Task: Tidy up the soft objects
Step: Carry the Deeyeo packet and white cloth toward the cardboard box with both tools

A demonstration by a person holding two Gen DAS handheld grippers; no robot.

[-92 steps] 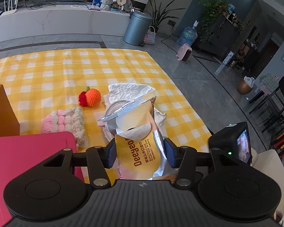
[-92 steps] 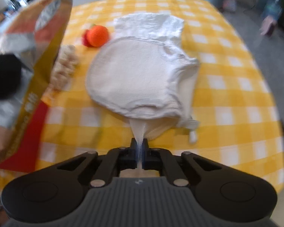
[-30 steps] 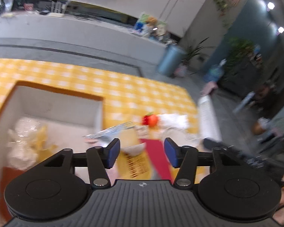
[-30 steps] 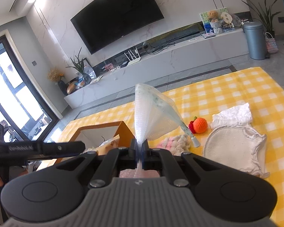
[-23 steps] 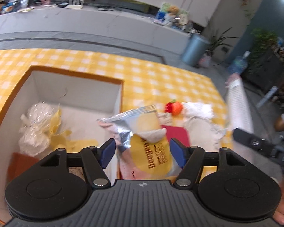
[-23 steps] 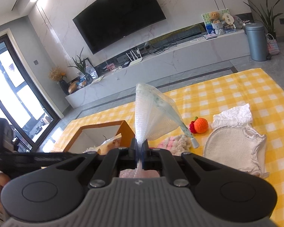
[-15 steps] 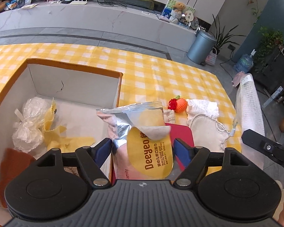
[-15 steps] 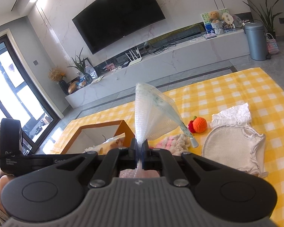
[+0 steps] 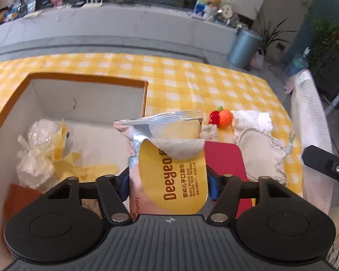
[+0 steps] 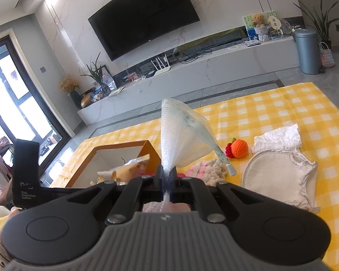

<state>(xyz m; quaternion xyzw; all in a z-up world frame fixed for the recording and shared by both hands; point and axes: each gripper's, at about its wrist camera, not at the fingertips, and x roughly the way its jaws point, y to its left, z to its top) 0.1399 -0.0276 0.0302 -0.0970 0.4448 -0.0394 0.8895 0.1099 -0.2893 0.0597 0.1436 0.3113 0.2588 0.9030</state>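
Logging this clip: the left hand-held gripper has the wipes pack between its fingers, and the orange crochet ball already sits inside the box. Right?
Not quite. The ball lies on the checked cloth outside the box, beside the white cloth, as the left wrist view shows. The left hand-held gripper does have the wipes pack between its closing fingers.

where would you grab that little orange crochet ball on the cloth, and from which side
Take the orange crochet ball across its round body, coming from above. It lies free on the checked cloth, but the red knit piece touches one side and the white cloth lies close on the other. A top approach with jaws across the open sides looks clearest.
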